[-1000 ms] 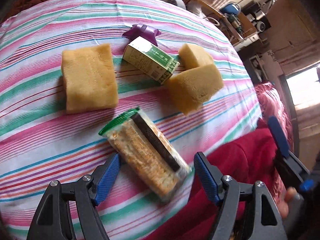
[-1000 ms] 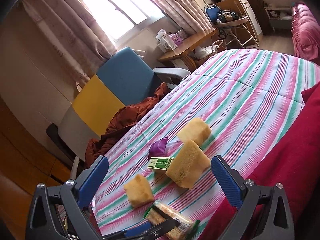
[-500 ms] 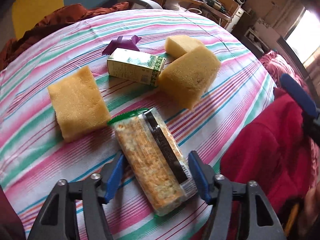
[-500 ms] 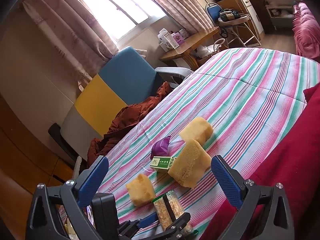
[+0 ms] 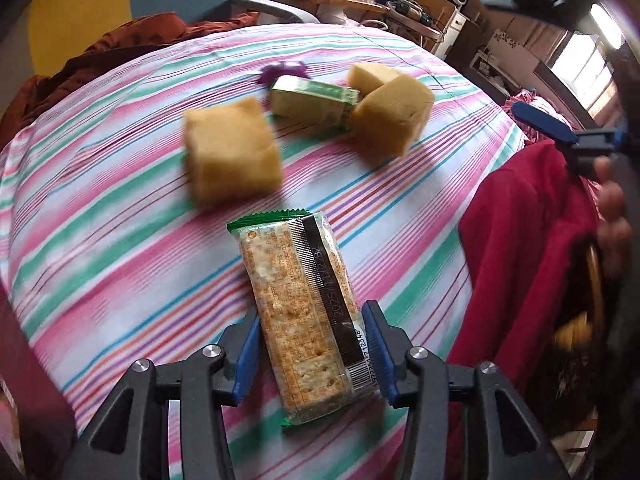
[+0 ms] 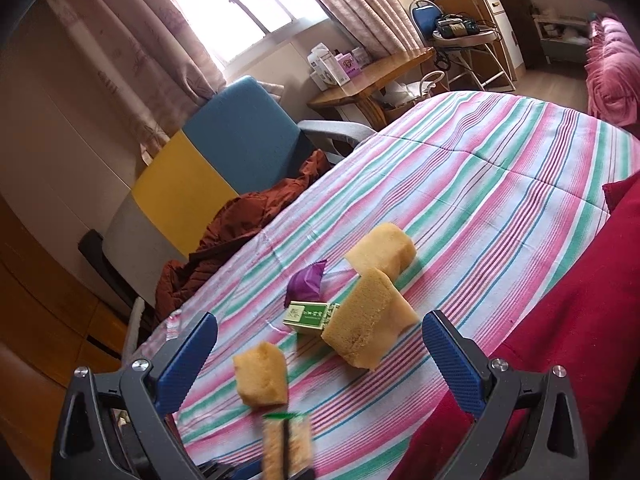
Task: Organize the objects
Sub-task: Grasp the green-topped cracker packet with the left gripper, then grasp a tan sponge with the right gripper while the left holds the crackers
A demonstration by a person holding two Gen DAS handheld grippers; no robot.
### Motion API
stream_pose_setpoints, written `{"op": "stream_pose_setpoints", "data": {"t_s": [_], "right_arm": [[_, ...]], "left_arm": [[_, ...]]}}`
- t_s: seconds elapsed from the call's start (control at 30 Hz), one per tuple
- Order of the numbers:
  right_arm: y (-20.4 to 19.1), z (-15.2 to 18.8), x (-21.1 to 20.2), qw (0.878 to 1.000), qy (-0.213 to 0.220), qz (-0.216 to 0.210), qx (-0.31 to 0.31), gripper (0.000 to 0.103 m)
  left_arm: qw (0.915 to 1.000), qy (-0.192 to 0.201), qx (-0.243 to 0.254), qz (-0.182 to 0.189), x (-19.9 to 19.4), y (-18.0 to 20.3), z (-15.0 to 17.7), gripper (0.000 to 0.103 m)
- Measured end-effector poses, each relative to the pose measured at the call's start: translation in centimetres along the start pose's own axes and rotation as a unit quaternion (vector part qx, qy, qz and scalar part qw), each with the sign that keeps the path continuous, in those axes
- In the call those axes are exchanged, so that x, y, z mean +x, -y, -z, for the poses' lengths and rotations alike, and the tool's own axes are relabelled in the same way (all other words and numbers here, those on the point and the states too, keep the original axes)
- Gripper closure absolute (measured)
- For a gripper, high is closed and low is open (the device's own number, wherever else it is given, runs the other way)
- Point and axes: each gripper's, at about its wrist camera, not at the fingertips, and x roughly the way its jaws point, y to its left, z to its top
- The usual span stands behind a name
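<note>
We are closing our left gripper point(image 5: 312, 356) on the cracker packet point(image 5: 300, 312), pads touching its sides, and next must lift it while our right gripper point(image 6: 320, 354) waits wide open.

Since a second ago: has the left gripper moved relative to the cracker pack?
Yes. The left gripper is closing, its pads now hugging the cracker pack; the pack's angle against the striped sheet changed too.

Motion blur smeared the nearest sponge point(image 5: 230, 156) and the purple wrapper point(image 5: 285, 71) in the left wrist view, while the cracker packet point(image 6: 286, 446) ran off the right wrist view's bottom edge, blurred, and print on the green box point(image 6: 312, 315) was too small to read.
</note>
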Motion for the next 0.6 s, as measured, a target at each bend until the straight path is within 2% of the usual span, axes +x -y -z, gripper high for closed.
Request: {"op": "stream_pose_setpoints", "data": {"t_s": [0.1,0.23,0.3,0.43,0.47,0.6], "right_arm": [[-0.4,0.0,0.6,1.0,-0.018,0.023,-0.012,0.0],[-1.7,0.3,2.8,0.991,-0.111,0.031,-0.071,0.0],[-2.8,0.1,3.2,0.984,-0.127,0.045,-0.12,0.0],[-3.7,-0.7,4.5,0.963,-0.168,0.069,-0.198,0.0],[-3.6,-0.9,5.5,0.953,-0.189,0.08,-0.22,0.0],[-2.7,-0.8,9.0,0.929,-0.249,0.11,-0.251,0.0]], "left_arm": [[0.9999,0.011,-0.006,0.002,-0.9,-0.7,1.7,0.055],[0.9997,0.017,-0.012,0.01,-1.1,-1.2,2.1,0.055],[0.9996,0.019,-0.015,0.014,-0.9,-1.3,2.0,0.055],[0.9993,0.024,-0.02,0.021,-1.1,-1.6,2.2,0.055],[0.9991,0.025,-0.023,0.024,-1.1,-1.7,2.3,0.055],[0.9984,0.028,-0.033,0.036,-1.4,-2.2,2.6,0.055]]}}
